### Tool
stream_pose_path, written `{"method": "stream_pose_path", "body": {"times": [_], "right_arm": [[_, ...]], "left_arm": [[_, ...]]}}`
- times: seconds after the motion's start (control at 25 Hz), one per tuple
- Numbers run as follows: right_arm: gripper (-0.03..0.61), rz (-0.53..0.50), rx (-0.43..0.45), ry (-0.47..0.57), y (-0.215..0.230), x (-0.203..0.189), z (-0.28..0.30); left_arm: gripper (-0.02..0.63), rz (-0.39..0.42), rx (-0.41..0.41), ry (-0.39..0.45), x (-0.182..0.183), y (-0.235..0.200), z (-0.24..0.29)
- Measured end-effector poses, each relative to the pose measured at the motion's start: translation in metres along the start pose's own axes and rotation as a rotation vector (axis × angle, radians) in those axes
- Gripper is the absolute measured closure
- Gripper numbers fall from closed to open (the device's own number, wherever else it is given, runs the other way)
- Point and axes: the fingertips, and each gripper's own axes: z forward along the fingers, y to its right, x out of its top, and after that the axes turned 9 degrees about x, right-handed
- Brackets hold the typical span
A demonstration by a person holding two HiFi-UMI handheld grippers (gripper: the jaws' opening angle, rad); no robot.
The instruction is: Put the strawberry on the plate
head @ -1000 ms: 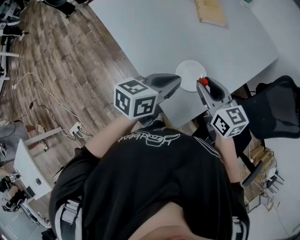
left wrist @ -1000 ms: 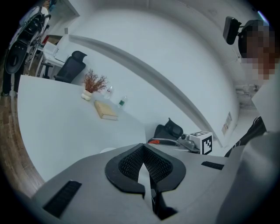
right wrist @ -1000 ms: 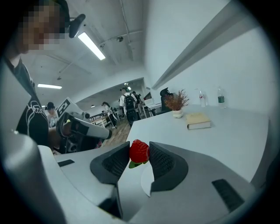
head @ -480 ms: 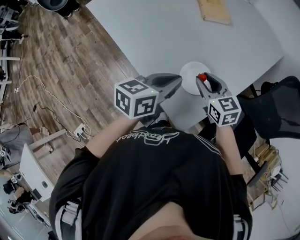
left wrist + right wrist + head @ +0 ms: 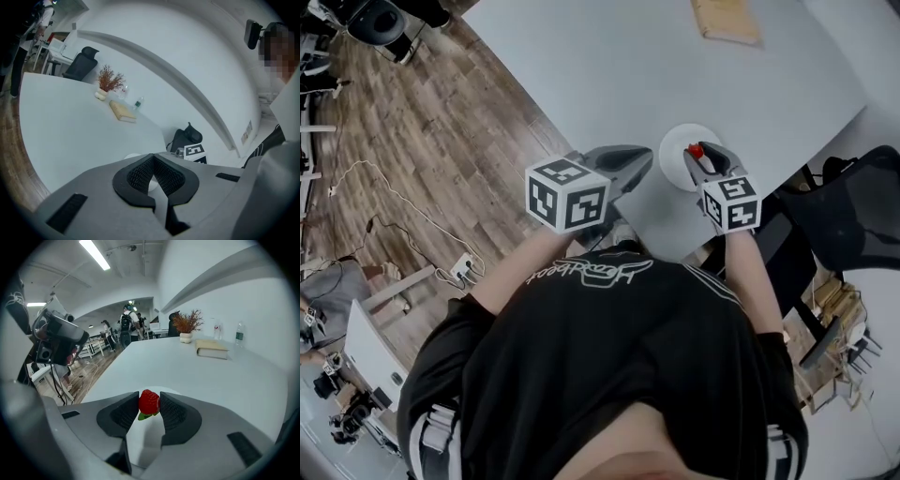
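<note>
Two pairs of tongs to log. State of each? — M.

Right tongs point(image 5: 697, 157) clamp the strawberry point(image 5: 149, 402) between both pads, near the tips. Left tongs point(image 5: 153, 159) are closed tip to tip, with nothing between them. — K.

Fruit orientation? — M.

Right gripper view: long axis runs up-down in frame. Green leaves sit at the lower end, turned slightly left; red pointed end is up. Pads press on its two flanks. — K.

Location relative to the plate? — M.

Head view: strawberry is over the plate point(image 5: 675, 141), toward its near-right part. Contact with the plate: cannot tell. — K.

Edges, free room? — M.

Plate lies close to the near edge of the surface point(image 5: 609, 66), with the surface's right corner not far off. Left tongs hover just beside the plate's left rim, at that near edge. Rest of the plate is bare. Beyond it, wide bare surface runs up to a book point(image 5: 724, 21), well apart. Office chair point(image 5: 853, 211) stands off the right edge; wooden floor point(image 5: 441, 122) lies to the left. — K.
</note>
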Motion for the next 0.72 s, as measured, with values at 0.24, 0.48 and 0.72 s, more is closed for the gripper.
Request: {"method": "stream_pose_path", "body": {"times": [0.24, 0.48, 0.72], "right_arm": [[0.445, -0.085, -0.021, -0.101, 0.003, -0.015, 0.019], [0.445, -0.101, -0.010, -0.151, 0.000, -0.021, 0.027], [0.445, -0.131, -0.013, -0.200, -0.002, -0.027, 0.030]], "left_arm": [[0.607, 0.000, 0.015, -0.016, -0.006, -0.009, 0.000], [0.606, 0.000, 0.038, -0.007, -0.007, -0.014, -0.007], [0.607, -0.008, 0.057, 0.004, -0.005, -0.020, -0.011]]}}
